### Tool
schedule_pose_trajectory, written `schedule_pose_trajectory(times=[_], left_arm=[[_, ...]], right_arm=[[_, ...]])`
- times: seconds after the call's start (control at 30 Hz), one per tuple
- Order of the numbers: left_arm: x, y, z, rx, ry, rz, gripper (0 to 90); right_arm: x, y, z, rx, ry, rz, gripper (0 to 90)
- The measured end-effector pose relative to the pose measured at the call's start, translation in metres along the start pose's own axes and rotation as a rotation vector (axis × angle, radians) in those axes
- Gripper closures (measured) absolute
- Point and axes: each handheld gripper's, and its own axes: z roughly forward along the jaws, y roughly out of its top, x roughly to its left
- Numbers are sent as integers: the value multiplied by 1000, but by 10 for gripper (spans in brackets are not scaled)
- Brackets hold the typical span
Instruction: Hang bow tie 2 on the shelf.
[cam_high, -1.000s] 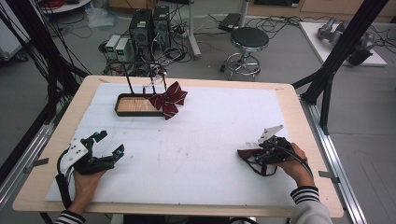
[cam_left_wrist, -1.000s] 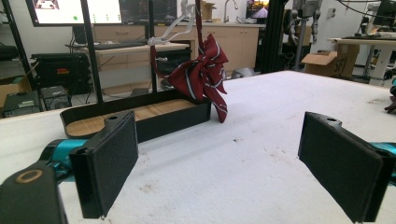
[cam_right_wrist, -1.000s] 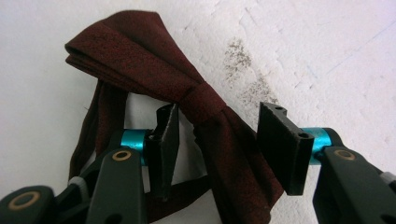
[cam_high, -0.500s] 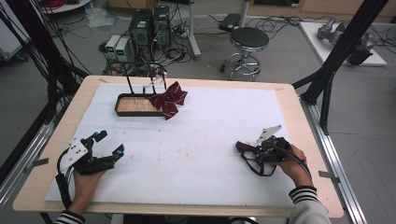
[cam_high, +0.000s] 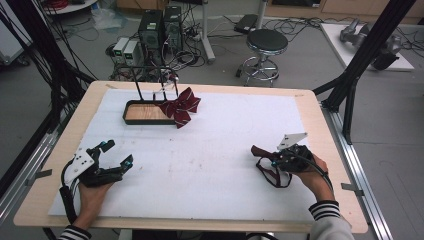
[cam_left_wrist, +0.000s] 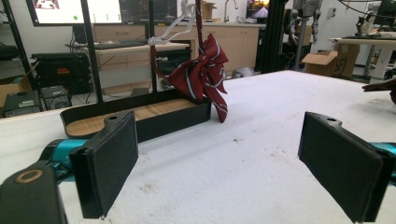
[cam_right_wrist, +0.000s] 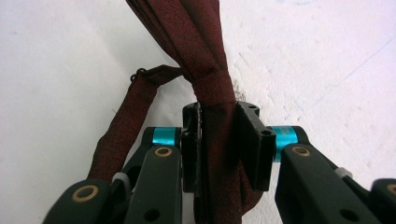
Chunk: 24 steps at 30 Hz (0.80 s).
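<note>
Lab, computer towers (cam_high: 160, 30), floor cables (cam_high: 300, 22), monitor (cam_left_wrist: 74, 10), stool (cam_high: 267, 42)

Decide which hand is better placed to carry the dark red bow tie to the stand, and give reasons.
Right. The right claw is already shut on the dark red bow tie. The left claw rests open on the table, holding nothing.

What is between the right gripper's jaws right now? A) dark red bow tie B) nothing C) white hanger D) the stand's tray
A: in the right gripper view the right gripper has its jaws pressed on the dark red bow tie, its strap trailing on the table.
</note>
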Motion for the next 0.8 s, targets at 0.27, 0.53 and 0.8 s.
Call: schedule_pose_trajectory(times=[0.27, 0.53, 0.8], left_arm=[[0, 0, 0, 1, 1, 3, 125], [0, 0, 0, 0, 0, 2, 125], [0, 0, 0, 1, 0, 1, 125]], right_arm=[[-1, 3, -5, -70, 0, 35, 719], [1, 11, -13, -194, -7, 81, 719], [0, 15, -24, -357, -28, 162, 718]])
